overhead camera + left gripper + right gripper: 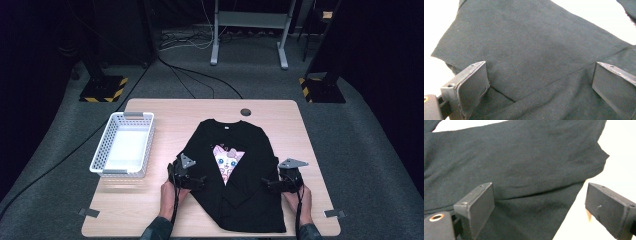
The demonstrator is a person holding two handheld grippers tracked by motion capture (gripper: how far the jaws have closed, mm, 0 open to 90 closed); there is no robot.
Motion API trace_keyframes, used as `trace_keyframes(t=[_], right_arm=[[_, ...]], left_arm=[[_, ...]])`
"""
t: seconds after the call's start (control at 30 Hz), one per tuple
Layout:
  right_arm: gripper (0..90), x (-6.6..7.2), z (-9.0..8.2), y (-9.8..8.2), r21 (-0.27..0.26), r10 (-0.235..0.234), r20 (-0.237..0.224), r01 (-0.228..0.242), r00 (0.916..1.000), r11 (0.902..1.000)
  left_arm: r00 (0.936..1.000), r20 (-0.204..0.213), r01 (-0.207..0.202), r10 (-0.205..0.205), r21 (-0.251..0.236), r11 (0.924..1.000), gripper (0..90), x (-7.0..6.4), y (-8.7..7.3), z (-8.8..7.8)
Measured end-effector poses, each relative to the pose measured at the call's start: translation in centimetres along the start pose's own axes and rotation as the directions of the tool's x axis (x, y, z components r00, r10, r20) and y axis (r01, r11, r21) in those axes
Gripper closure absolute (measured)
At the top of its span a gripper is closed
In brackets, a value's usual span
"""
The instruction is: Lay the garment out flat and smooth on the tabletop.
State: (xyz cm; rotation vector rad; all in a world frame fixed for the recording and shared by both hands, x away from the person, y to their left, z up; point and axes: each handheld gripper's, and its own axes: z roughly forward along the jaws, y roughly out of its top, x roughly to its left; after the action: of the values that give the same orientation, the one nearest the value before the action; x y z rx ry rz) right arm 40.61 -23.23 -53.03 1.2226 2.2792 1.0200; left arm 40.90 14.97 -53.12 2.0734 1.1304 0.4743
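I see the black shirt (pixel 245 170) flat mid-table (pixel 150 210), sleeves folded in, white basket (pixel 125 145) to its left. Left gripper (pixel 196 181) at the shirt's left edge, jaws apart over fabric. Right gripper (pixel 272 185) at the right edge, jaws apart, 1 over cloth, 1 over bare table.

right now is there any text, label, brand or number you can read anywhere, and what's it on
No text can be read here.
Neck label of the black shirt: a small white tag at the collar, too small to read.
Shirt print: a cartoon cat graphic, any lettering too blurred to tell.
White basket: no marking shows.
Left gripper and right gripper: no readable marking.
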Motion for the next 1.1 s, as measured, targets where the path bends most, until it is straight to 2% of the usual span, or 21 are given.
trace_keyframes(t=[0.13, 0.23, 0.27, 0.37, 0.47, 0.6, 0.67, 0.77, 0.93, 1.1], right_arm=[[8.1, -0.3, 0.1, 0.1, -0.006, 0.009, -0.008, -0.009, 0.9999, 0.9999], [8.5, -0.3, 0.1, 0.1, -0.008, 0.016, -0.010, -0.016, 0.9998, 0.9998], [8.6, -0.4, 0.1, 0.1, -0.009, 0.015, -0.010, -0.016, 0.9998, 0.9998], [10.8, -0.5, 0.1, 0.1, -0.014, 0.026, -0.006, -0.026, 0.9996, 0.9996], [10.8, -0.7, 0.2, 0.2, -0.016, 0.031, -0.001, -0.031, 0.9995, 0.9994], [10.6, -0.7, 0.2, 0.3, -0.014, 0.028, 0.007, -0.028, 0.9996, 0.9995], [10.1, -0.7, 0.3, 0.3, -0.013, 0.027, 0.008, -0.026, 0.9996, 0.9996], [9.4, -0.9, 0.4, 0.4, -0.012, 0.031, 0.007, -0.031, 0.9995, 0.9994], [9.4, -1.0, 0.4, 0.4, -0.014, 0.037, 0.005, -0.037, 0.9993, 0.9992], [9.5, -1.0, 0.4, 0.4, -0.014, 0.038, 0.006, -0.038, 0.9993, 0.9992]], left_arm=[[0.9999, 0.003, 0.016, -0.016, -0.042, 0.9990, 1.1, -0.2, 0.1, -0.9], [0.9997, 0.019, 0.017, -0.015, -0.087, 0.9960, 1.2, -0.9, 0.9, -2.1], [0.9994, 0.035, 0.006, -0.003, -0.095, 0.9955, 1.2, -1.4, 1.5, -2.4], [0.9980, 0.053, -0.031, 0.035, -0.073, 0.9968, 1.3, -2.9, 2.4, -2.1], [0.9962, 0.047, -0.072, 0.073, -0.020, 0.9972, 1.8, -4.2, 2.4, -0.7], [0.9967, 0.058, -0.058, 0.056, 0.035, 0.9977, 1.5, -4.4, 1.8, 0.8], [0.9972, 0.048, -0.060, 0.057, 0.058, 0.9965, 2.1, -4.4, 1.6, 1.2], [0.9983, 0.041, -0.042, 0.041, 0.036, 0.9985, 2.1, -4.2, 1.3, 1.2], [0.9975, 0.047, -0.053, 0.052, 0.018, 0.9984, 3.6, -4.5, 1.4, 0.6], [0.9956, 0.051, -0.079, 0.079, 0.014, 0.9967, 8.0, -5.5, 2.2, 0.6]])
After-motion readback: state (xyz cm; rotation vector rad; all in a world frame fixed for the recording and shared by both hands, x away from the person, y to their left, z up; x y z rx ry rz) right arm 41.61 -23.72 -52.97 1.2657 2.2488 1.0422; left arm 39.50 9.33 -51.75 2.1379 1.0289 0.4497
